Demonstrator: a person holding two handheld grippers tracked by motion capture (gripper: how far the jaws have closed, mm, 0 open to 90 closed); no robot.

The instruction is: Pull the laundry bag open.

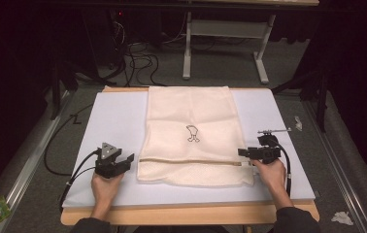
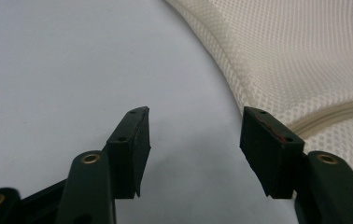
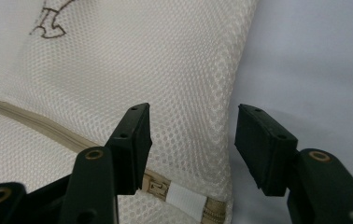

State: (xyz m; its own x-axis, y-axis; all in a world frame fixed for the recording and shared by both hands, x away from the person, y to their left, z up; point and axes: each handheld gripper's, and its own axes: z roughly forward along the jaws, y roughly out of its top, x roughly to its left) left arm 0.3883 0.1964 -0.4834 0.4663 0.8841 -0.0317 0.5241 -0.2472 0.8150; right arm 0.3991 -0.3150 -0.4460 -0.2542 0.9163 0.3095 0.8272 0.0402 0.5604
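Right gripper view: mesh bag [image 3: 174, 70] edge between open jaws.

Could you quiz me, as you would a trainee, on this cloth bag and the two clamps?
1. True or false: the left gripper is clamped on the mesh bag.
2. Which gripper has the zipper's end just in front of it?
3. What is the bag lying on: A) bare wood, B) a pale mat, C) the floor?

Key:
1. False: its jaws stand open over the mat, beside the bag's edge.
2. The right gripper.
3. B.
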